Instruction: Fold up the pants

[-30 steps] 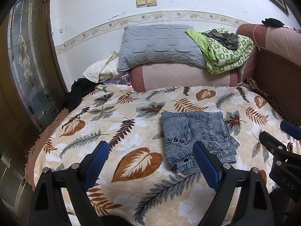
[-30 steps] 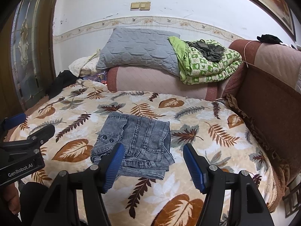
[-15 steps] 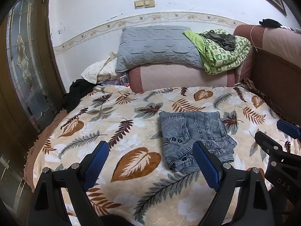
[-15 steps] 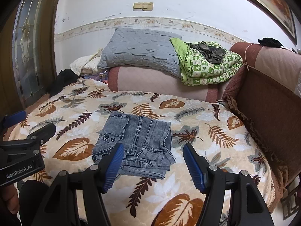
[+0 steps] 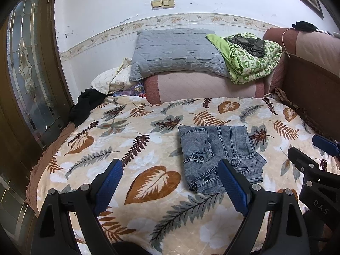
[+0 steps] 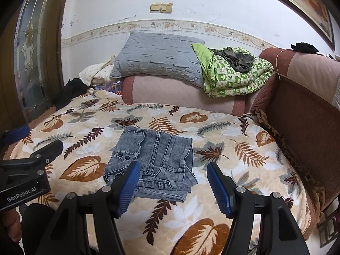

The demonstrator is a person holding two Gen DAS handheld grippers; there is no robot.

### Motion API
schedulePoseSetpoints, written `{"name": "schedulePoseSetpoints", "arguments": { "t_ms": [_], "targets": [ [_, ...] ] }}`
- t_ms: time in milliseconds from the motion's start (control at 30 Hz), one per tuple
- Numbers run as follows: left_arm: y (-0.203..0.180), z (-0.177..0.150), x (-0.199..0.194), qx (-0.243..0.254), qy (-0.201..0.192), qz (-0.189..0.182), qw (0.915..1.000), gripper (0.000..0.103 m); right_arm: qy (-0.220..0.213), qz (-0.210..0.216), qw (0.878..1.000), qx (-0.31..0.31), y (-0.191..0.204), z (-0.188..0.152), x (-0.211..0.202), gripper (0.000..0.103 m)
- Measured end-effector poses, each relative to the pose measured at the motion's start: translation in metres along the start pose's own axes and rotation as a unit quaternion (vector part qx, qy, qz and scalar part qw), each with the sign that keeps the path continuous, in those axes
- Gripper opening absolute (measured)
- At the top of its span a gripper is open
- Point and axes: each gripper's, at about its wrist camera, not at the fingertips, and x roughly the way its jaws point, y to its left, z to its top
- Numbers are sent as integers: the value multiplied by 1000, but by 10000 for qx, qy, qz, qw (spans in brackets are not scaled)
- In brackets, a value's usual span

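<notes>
I hold two black tools with blue-padded fingers, side by side, both angled gently downward. My left tool (image 5: pixel 170 182) has its jaws spread wide, nothing between the pads and nothing touching them. My right tool (image 6: pixel 173 186) is also parted, somewhat less wide, its pads likewise bare. From the left wrist view, the right tool shows at the far right edge, one blue finger (image 5: pixel 325 145) jutting forward. From the right wrist view, the left tool shows at the far left edge, and part of my hand (image 6: pixel 10 226) gripping it is visible at the lower left corner.
</notes>
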Motion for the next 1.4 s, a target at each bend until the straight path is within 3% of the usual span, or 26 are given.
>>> {"name": "schedulePoseSetpoints", "arguments": {
  "t_ms": [1200,1400],
  "targets": [
    [0,2,4,-62,36,-141,9999,91,112,25,9999,-1,-1,-2,7,69],
    [12,7,29,-266,378,-325,9984,91,276,-26,9994,191,-23,-3,28,69]
  ]
}}
